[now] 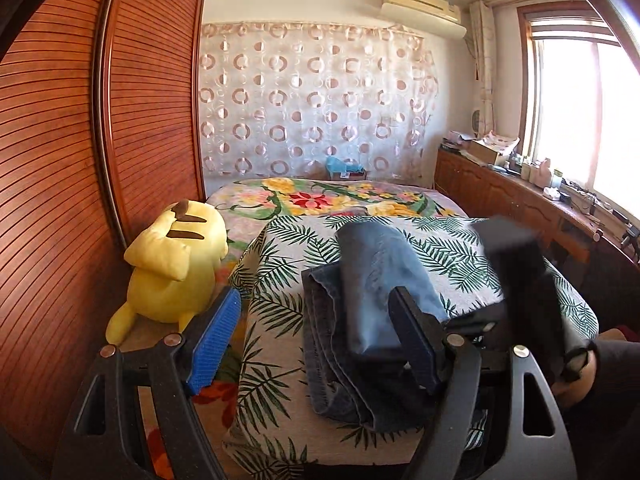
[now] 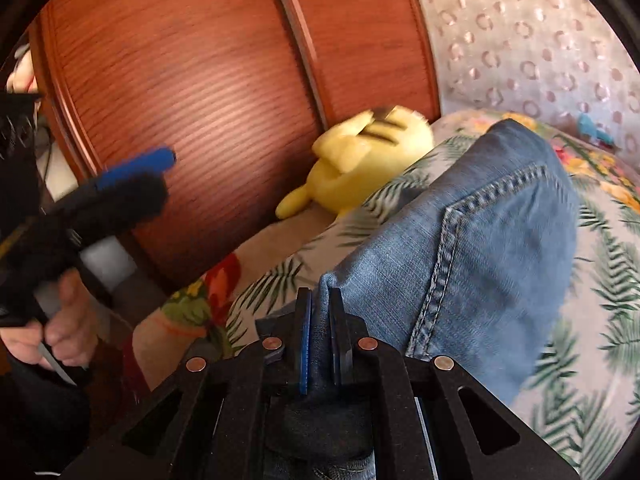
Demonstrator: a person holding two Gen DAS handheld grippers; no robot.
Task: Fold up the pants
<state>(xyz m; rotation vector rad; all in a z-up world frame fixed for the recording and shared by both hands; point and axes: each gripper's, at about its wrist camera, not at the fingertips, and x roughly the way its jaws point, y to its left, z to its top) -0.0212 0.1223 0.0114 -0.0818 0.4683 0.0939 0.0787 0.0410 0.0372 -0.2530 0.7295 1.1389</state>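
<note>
Blue jeans (image 1: 360, 300) lie folded into a bundle on a leaf-print cloth (image 1: 280, 360) on the bed; the top layer is lifted and curls over. My left gripper (image 1: 316, 320) is open and empty, held above the near edge of the bundle. Its blue-padded fingers (image 1: 216, 332) stand wide apart. My right gripper (image 2: 320, 320) is shut on a fold of the jeans (image 2: 480, 240), near a back pocket seam. It also shows in the left wrist view (image 1: 520, 280), blurred, at the right of the bundle. The left gripper shows blurred in the right wrist view (image 2: 132, 176).
A yellow plush toy (image 1: 176, 268) sits left of the cloth, against the wooden wardrobe doors (image 1: 80, 160). A floral bedspread (image 1: 328, 196) lies beyond. A wooden counter with clutter (image 1: 520, 184) runs under the window at right.
</note>
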